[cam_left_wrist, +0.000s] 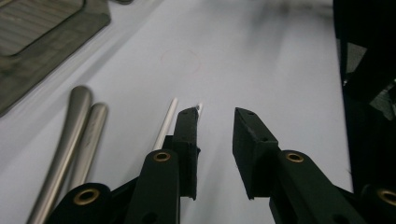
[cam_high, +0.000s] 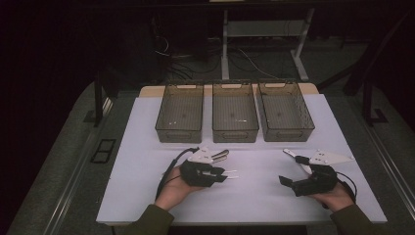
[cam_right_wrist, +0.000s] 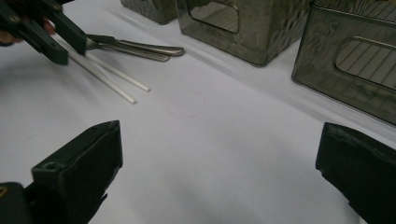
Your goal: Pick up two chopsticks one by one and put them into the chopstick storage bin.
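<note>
Two thin white sticks lie side by side on the white table. They are in front of the middle basket, well apart from it. The left gripper is right over the near ends of the sticks. Its jaws are a little apart, and nothing is between them; one stick shows just beside one jaw. Two metal handles lie next to the sticks, on the side nearer the middle basket. The right gripper is off to the right of the sticks, well apart from them. Its jaws are wide apart and hold nothing.
</note>
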The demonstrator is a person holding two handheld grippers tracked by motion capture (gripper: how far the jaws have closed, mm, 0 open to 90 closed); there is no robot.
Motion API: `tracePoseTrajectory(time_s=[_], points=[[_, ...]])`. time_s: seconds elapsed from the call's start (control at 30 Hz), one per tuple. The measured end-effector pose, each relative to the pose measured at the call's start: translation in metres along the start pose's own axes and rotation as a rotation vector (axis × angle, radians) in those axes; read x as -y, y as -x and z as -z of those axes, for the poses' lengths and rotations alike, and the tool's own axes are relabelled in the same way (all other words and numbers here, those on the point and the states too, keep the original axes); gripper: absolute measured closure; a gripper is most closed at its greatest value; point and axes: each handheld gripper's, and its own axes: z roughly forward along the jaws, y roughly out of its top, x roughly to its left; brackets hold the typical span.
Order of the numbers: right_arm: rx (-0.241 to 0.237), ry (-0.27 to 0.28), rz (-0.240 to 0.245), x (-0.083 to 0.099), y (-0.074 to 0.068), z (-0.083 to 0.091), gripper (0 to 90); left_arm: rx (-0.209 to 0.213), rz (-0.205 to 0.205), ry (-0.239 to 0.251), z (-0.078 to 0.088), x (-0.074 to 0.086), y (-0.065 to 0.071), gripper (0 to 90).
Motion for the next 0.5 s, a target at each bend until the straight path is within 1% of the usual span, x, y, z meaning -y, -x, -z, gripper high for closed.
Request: tracePoseTrajectory(time_s=[0.1,0.13,0.17,0.27,0.3,0.33,0.37,0.4,0.43,0.5], points=[[0.001,-0.001,0.002,0.0,0.0,0.0,0.6,-0.027,0.008,0.015,0.024,0.009,-0.001,72.4],[0.002,-0.001,0.0,0.0,0.0,0.0,0.6,-0.027,0.008,0.015,0.024,0.009,-0.001,73.0],[0.002,-0.001,0.0,0.0,0.0,0.0,0.6,-0.052,0.011,0.015,0.039,0.017,-0.002,73.1],[0.002,-0.002,0.0,0.0,0.0,0.0,0.6,-0.091,0.025,0.007,0.058,0.033,-0.007,73.0],[0.002,-0.002,0.0,0.0,0.0,0.0,0.6,-0.091,0.025,0.007,0.058,0.033,-0.007,73.1],[0.002,-0.002,-0.001,0.0,0.0,0.0,0.6,-0.118,0.043,-0.004,0.068,0.044,-0.011,73.3],[0.002,-0.002,0.0,0.0,0.0,-0.001,0.5,-0.128,0.052,-0.006,0.071,0.049,-0.013,73.4],[0.002,-0.002,0.0,0.0,0.0,-0.001,0.5,-0.128,0.052,-0.006,0.071,0.049,-0.013,73.4],[0.002,-0.002,0.0,0.0,0.0,-0.001,0.6,-0.14,0.061,-0.015,0.076,0.058,-0.017,73.4],[0.0,-0.003,0.001,0.0,0.0,-0.001,0.6,-0.147,0.07,-0.021,0.076,0.065,-0.02,73.4]])
